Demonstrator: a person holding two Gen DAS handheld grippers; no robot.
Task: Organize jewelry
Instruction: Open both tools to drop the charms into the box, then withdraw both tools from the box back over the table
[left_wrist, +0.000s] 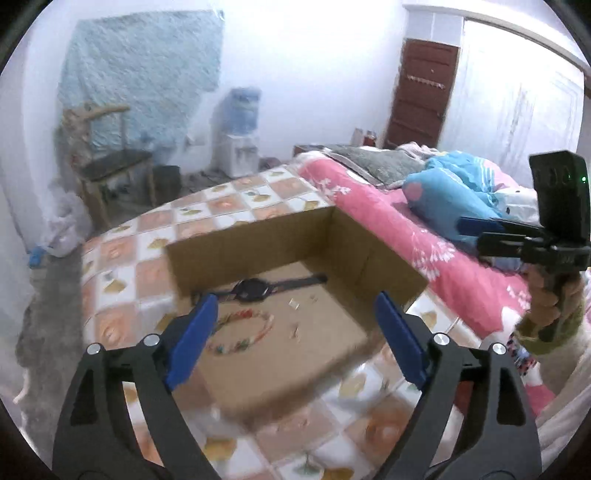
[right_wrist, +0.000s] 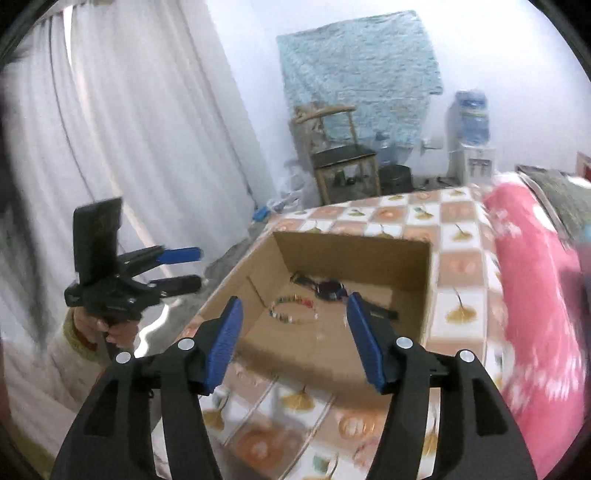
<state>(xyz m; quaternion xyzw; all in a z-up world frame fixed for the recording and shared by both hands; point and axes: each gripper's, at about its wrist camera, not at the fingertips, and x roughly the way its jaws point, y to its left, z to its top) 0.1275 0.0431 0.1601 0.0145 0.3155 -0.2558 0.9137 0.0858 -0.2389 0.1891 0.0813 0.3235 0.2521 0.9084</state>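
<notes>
An open cardboard box (left_wrist: 373, 254) (right_wrist: 388, 254) stands on the checkered bed cover. Inside lie a black wristwatch (left_wrist: 255, 288) (right_wrist: 332, 288), a beaded bracelet (left_wrist: 242, 332) (right_wrist: 291, 310) and some small pale pieces (left_wrist: 295, 303). My left gripper (left_wrist: 295, 321) is open and empty, held above the box's near side. It also shows in the right wrist view (right_wrist: 197, 267), left of the box. My right gripper (right_wrist: 293, 325) is open and empty over the box's near edge. In the left wrist view it (left_wrist: 469, 230) is off to the right, above the pink blanket.
The checkered cover (left_wrist: 229, 206) (right_wrist: 458, 266) lies over the bed, with a pink flowered blanket (left_wrist: 388, 221) (right_wrist: 535, 280) and a blue pillow (left_wrist: 450, 195) beside the box. A wooden chair (left_wrist: 114, 162) (right_wrist: 343, 155), a water dispenser (left_wrist: 238, 136) (right_wrist: 471, 140) and white curtains (right_wrist: 129, 147) stand beyond.
</notes>
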